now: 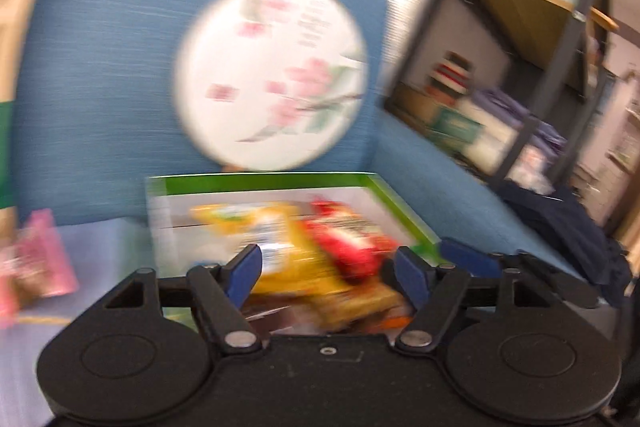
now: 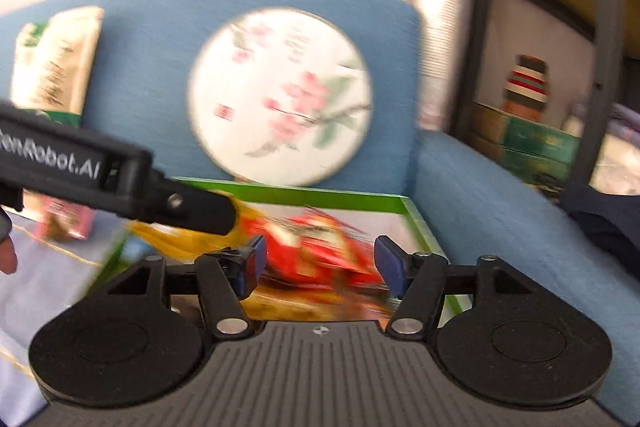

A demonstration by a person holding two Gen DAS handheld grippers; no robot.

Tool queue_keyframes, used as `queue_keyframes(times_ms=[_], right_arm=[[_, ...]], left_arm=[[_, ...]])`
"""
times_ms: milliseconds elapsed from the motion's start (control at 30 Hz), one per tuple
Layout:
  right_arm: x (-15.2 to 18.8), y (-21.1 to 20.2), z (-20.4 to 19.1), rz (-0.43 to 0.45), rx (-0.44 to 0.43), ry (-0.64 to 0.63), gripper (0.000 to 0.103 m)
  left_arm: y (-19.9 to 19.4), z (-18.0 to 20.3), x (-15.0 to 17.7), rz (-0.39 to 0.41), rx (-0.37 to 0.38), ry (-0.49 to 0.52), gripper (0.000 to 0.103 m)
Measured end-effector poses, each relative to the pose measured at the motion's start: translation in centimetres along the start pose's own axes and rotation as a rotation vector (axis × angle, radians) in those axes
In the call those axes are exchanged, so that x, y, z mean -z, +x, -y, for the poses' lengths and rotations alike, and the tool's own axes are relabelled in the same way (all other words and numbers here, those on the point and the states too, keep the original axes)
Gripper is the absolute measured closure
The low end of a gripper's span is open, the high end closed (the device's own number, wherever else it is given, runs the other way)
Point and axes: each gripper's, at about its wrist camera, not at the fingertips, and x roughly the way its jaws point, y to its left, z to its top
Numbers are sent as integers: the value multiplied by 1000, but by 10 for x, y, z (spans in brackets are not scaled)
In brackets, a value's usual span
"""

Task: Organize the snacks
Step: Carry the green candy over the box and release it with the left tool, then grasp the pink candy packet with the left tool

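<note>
Yellow snack packet (image 1: 288, 247) and red snack packet (image 2: 320, 251) in green-rimmed box (image 1: 260, 181); pink snack packet (image 1: 40, 263) outside, unsorted. Left gripper (image 1: 328, 267), right gripper (image 2: 318, 263): jaws open, empty.

red (image 2: 320, 251) & yellow snack packs (image 1: 288, 251), green-rimmed box (image 2: 304, 193).

Black gripper (image 1: 328, 267), blue pads (image 1: 246, 273), silver screws

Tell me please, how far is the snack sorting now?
Done: a yellow packet and a red packet already lie in the green-edged box on the blue sofa. In hand: nothing; the left gripper and the right gripper are both open above the box, with no packet pinched. Left: a pink packet lies outside the box, to its left, and a tall beige bag leans on the sofa back.
</note>
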Motion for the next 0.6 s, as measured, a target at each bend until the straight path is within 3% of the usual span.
queue_keyframes(times_ms=[167, 267, 333, 433, 600], right_arm=[[-3, -5, -30, 11, -150, 33, 0], [-2, -2, -44, -15, -207, 41, 0], [0, -1, -51, -26, -224, 47, 0], [2, -1, -59, -30, -253, 41, 0], [4, 2, -64, -33, -276, 28, 0]], left_arm=[[-33, -65, 12, 13, -197, -136, 0], [-40, -106, 19, 14, -355, -207, 0], [-40, -130, 21, 12, -422, -261, 0], [-36, -153, 20, 25, -446, -339, 0], [-17, -169, 10, 29, -477, -366, 0]])
